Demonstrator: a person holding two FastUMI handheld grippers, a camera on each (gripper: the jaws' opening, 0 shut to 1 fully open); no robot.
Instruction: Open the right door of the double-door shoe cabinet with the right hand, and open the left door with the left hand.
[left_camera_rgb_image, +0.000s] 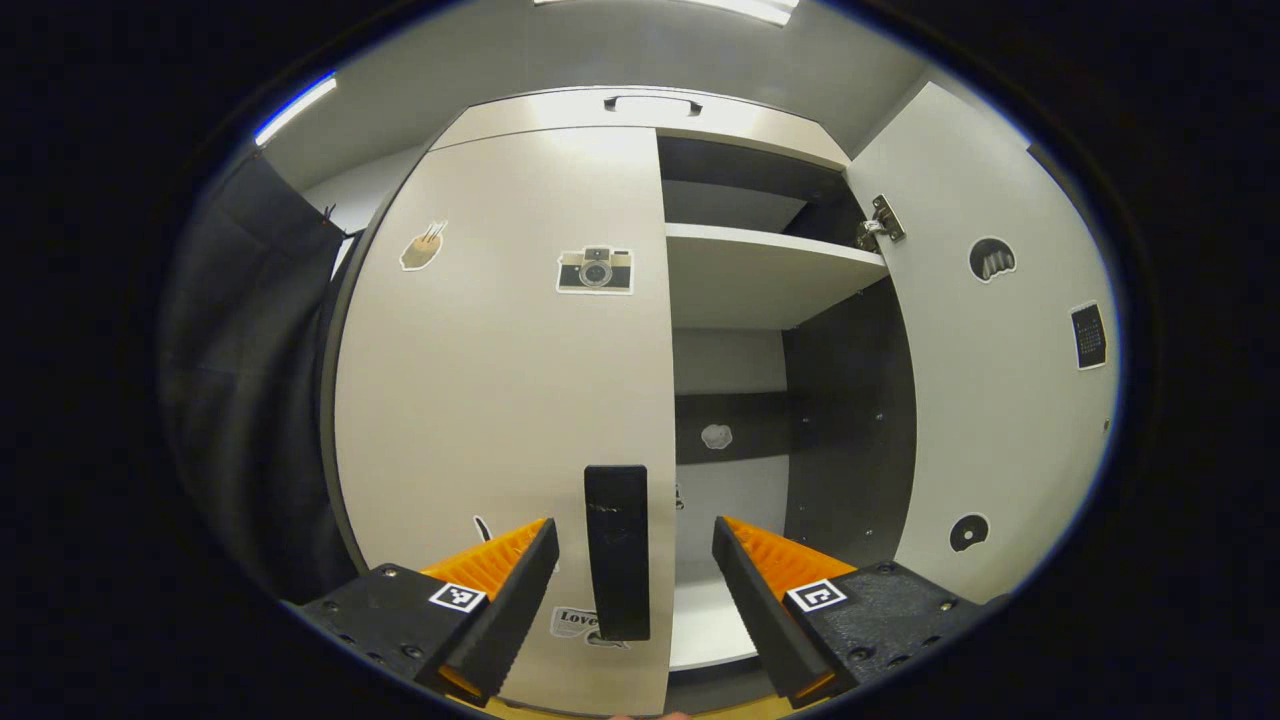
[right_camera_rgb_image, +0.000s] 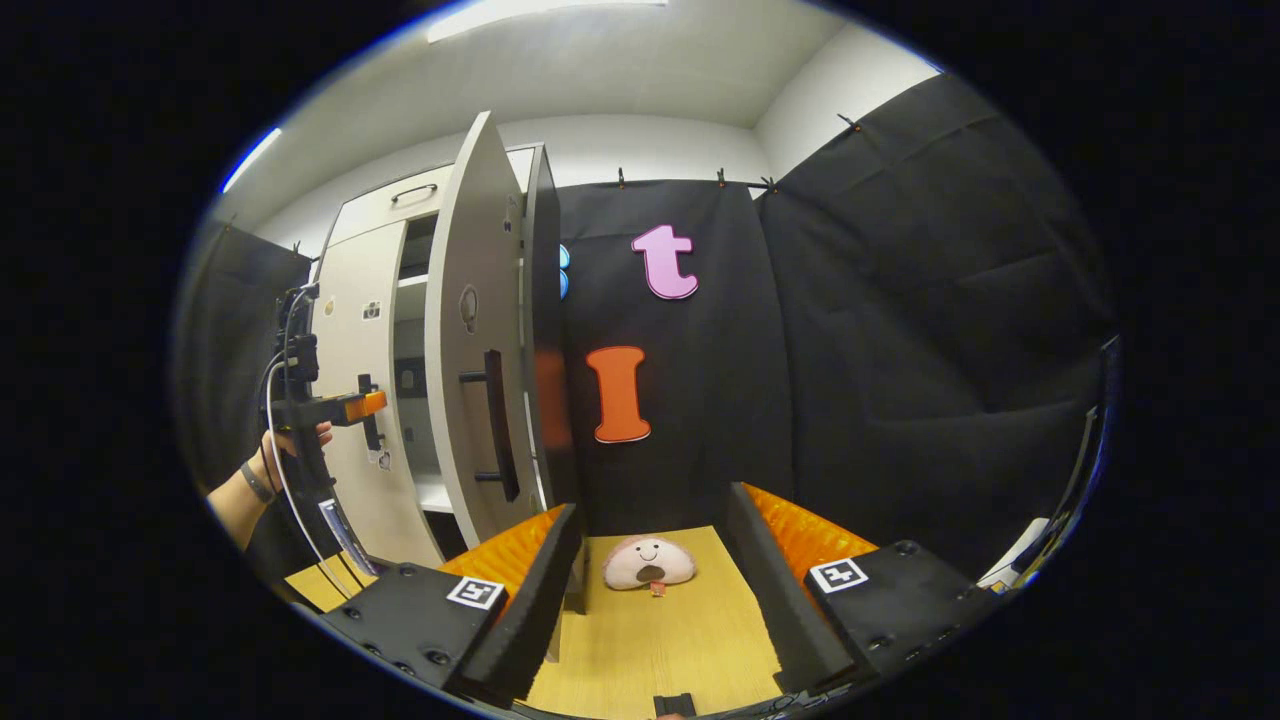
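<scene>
Already swung wide: right door (left_camera_rgb_image: 985, 340) of the shoe cabinet (left_camera_rgb_image: 700, 110), inner face and hinge (left_camera_rgb_image: 880, 222) showing in the left gripper view, shelves (left_camera_rgb_image: 760, 275) exposed. Same door edge-on in the right gripper view, bar handle facing out. Left door (left_camera_rgb_image: 500, 400) flat shut, so second half of the task pending by the look of it.

Left gripper (left_camera_rgb_image: 634, 555) spread open, lined up straight on the left door handle (left_camera_rgb_image: 617, 550), handle sitting between the two fingers, no contact visible. Seen from the right gripper view too, held by a hand (right_camera_rgb_image: 290, 440) just in front of that door. Right gripper (right_camera_rgb_image: 650, 560) open, holding nothing, pointed at the booth wall, well apart from the cabinet, above a wooden floor (right_camera_rgb_image: 660, 640) with a small plush toy (right_camera_rgb_image: 648, 562).

Step in hand, as judged: grab left handle. Push forward until fingers pass either side of the bar, close squarely mid-bar, then pull in an arc about the hinge at the door's left edge, not straight back. Risk: slipping off the bar if closed too shallow.
</scene>
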